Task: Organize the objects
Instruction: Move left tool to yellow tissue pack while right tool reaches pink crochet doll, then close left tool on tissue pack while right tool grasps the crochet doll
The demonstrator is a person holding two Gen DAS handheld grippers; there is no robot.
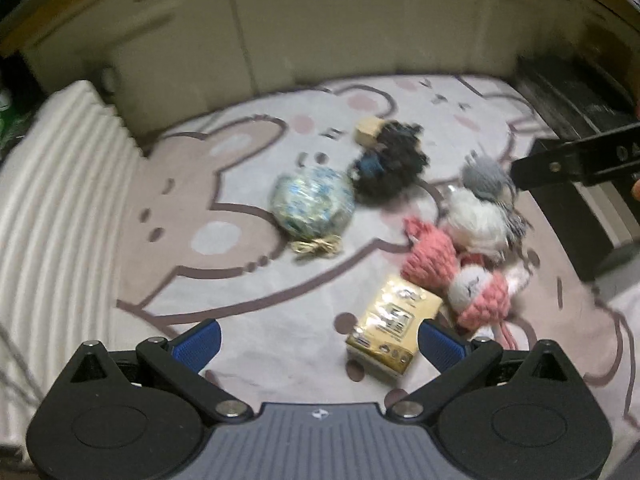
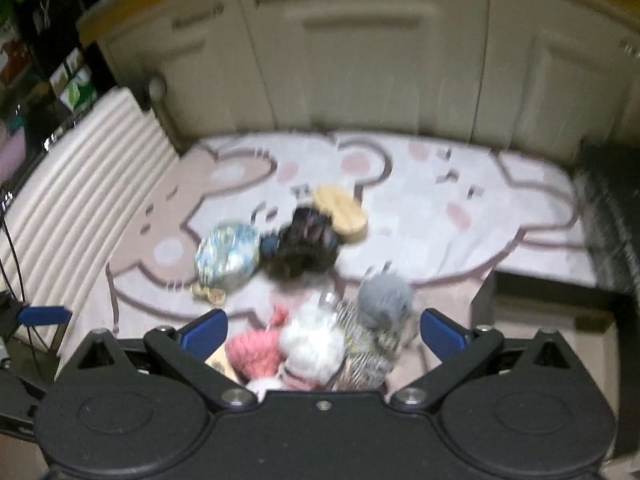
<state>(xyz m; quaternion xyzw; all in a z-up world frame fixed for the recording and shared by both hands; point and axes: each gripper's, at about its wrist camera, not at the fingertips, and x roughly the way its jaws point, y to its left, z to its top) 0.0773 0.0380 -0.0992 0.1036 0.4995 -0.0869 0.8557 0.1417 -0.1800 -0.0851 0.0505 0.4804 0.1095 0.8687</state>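
Observation:
Objects lie on a rabbit-print mat (image 1: 240, 288). In the left wrist view: a blue-white wrapped ball (image 1: 312, 202), a black fuzzy item (image 1: 390, 164), a tan block (image 1: 367, 130), a grey pom (image 1: 486, 174), a white pom (image 1: 476, 220), pink knitted pieces (image 1: 430, 256), a golf ball (image 1: 470, 286) and a yellow packet (image 1: 394, 326). My left gripper (image 1: 318, 344) is open and empty, above the mat beside the packet. My right gripper (image 2: 324, 334) is open, low over the white pom (image 2: 312, 344), pink knit (image 2: 254, 350) and grey pom (image 2: 384, 294). Both views are blurred.
Cream cabinet doors (image 2: 360, 60) stand behind the mat. A ribbed white cushion (image 1: 52, 200) lies at the left. A dark box (image 1: 576, 216) sits at the right edge. The right gripper's black body (image 1: 576, 162) reaches in at the right of the left wrist view.

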